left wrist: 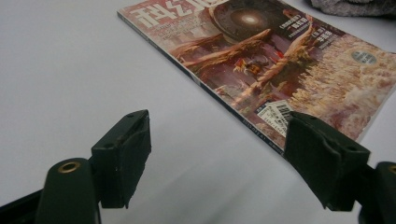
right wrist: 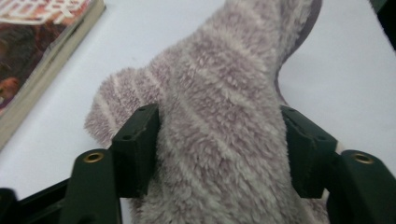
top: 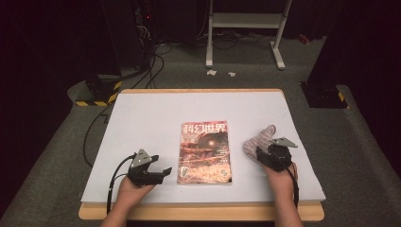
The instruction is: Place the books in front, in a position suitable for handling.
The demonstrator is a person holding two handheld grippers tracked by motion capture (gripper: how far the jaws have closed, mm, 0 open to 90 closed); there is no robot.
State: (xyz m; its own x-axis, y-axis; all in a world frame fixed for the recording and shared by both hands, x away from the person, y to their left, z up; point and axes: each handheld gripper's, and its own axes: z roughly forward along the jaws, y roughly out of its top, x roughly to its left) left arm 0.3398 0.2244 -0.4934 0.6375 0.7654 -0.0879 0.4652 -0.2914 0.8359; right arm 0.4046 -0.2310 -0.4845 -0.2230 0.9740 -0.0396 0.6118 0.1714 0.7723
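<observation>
Table [top: 142, 113]: a white-covered top with a wooden front edge; everything below lies on it.

Magazine [top: 204, 152]: lies flat at the centre of the table, cover up, between the two grippers and clear of both. In the left gripper view its near corner [left wrist: 280, 116] sits just beyond the jaw tips.

Sock [top: 259, 141]: a fluffy, pale striped sock, right of the magazine and apart from it, lying on the table in front of the person's right hand. It appears light, soft and limp, so it would likely sag and fold from any single hold; the pile should give the pads good friction, and nothing about it seems fragile. The bunched, thicker part near the gripper [right wrist: 219, 154] looks the best place to pinch, as a hold at the thin far end would let the rest trail.

Right gripper [top: 270, 153]: jaws stand wide, one on each side of the sock. The pile brushes both pads [right wrist: 135, 149], yet the fabric does not look squeezed, so this reads as a loose straddle, not a firm grip.

Left gripper [top: 163, 174]: jaws wide apart with only bare table between them, pointing toward the magazine's left edge and touching nothing.
</observation>
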